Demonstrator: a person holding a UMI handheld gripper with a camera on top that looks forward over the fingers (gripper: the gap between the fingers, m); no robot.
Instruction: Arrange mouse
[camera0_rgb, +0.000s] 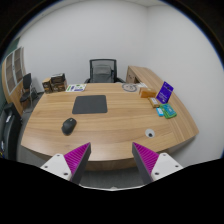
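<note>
Standing at the near edge of the wooden table (110, 135), I see the gripper (108, 160) held above the rim with its two fingers spread wide apart and nothing between them; the purple pads (77, 157) on their inner faces are bare. The black mouse (69, 126) lies on the tabletop beyond the left finger, well apart from it, resting on the wood by itself. Further across the table, past the mouse and a little to the right of it, a dark mouse pad (90, 104) lies flat; the mouse sits near its closer left corner but off it. Ahead of the right finger a small white object (150, 133) rests on the table, too small to identify. On the far right side of the table a few colourful boxes (165, 96) stand and lie together, one purple and upright, one teal and flat. A black office chair (102, 71) stands behind the far edge of the table, against the white wall, and shelving (14, 72) stands along the left side of the room.
</note>
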